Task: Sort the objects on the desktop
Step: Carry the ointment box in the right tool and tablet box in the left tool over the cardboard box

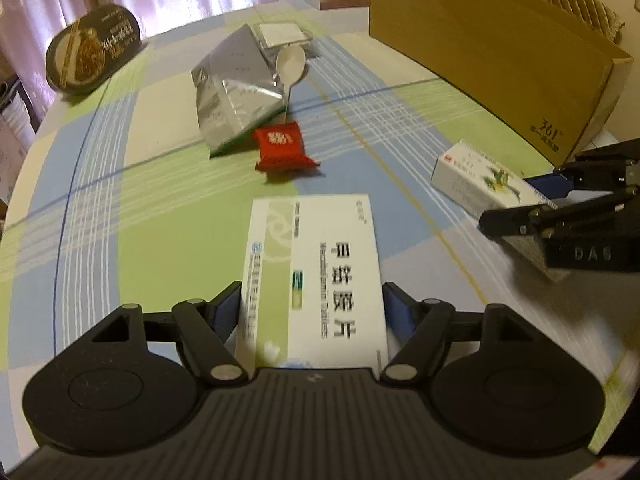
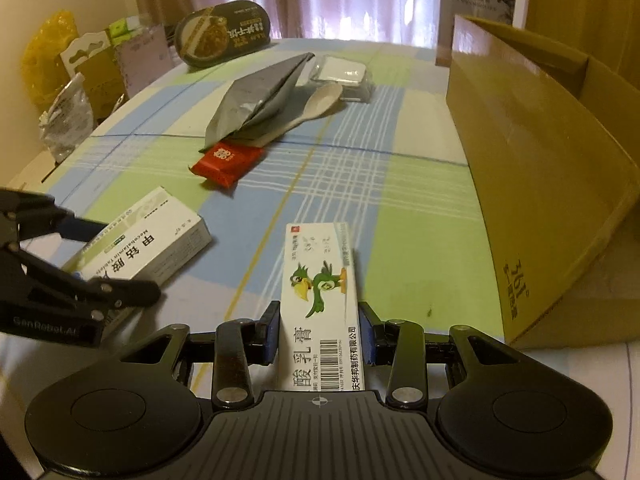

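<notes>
My left gripper (image 1: 314, 309) is shut on a white and green tablet box (image 1: 316, 264), with a pad against each long side. The right wrist view shows that same box (image 2: 148, 248) at the left, with the left gripper (image 2: 106, 258) around it. My right gripper (image 2: 320, 334) is shut on a narrow white box with a green cartoon bird (image 2: 320, 280). From the left wrist, this bird box (image 1: 480, 180) sits at the right edge, clamped by the right gripper (image 1: 528, 202). Both boxes are low over the plaid tablecloth (image 1: 160, 240).
A red snack packet (image 2: 228, 160), a silver foil bag (image 2: 256, 100), a white spoon (image 2: 320, 100) and a clear lidded container (image 2: 344, 72) lie mid-table. A dark oval food tub (image 2: 224, 32) leans at the far edge. An open cardboard box (image 2: 540, 160) stands at the right.
</notes>
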`<state>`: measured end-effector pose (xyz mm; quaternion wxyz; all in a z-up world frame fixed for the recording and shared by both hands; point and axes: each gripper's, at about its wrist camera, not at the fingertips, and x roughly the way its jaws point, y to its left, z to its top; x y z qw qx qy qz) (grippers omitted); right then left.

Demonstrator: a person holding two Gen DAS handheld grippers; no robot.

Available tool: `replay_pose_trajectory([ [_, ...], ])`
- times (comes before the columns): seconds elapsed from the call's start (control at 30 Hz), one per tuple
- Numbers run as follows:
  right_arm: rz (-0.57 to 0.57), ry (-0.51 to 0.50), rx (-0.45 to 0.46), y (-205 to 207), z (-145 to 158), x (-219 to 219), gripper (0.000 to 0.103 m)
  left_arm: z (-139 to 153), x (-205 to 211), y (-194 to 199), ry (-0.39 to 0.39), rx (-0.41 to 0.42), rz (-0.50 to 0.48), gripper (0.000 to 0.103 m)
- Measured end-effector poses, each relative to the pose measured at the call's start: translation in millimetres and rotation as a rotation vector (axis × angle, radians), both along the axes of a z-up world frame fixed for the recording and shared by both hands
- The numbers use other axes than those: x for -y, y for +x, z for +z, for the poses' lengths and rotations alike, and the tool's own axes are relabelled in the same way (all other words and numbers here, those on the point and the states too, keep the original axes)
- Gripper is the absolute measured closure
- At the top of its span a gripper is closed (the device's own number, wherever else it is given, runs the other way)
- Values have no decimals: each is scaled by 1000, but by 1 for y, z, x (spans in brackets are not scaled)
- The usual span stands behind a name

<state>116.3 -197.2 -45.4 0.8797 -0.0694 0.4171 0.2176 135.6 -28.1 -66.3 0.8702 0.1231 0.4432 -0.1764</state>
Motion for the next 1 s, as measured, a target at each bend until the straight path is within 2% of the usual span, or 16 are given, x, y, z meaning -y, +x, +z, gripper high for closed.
replay_pose_trajectory([
  [0.13,-13,6,6,3,-2,3,66,-3,-1,5,-4,-8,9,34],
  [0.3,-23,8,10,3,-3,3,56,-1,0,6,-2,-14,15,36],
  [0.43,-39,-1,11,3,-2,6,56,3,5,6,8,0,-2,36],
  [0.57,-35,-5,14,1,-1,7,57,8,5,7,-11,12,4,36],
  [0.6,-31,-9,10,1,-1,6,66,7,5,8,-13,7,6,36],
  [0.73,-13,-5,7,0,-1,2,67,7,5,10,-31,-9,15,36],
  [1.0,-20,20,85,0,17,-2,68,29,11,16,-57,40,27,36],
])
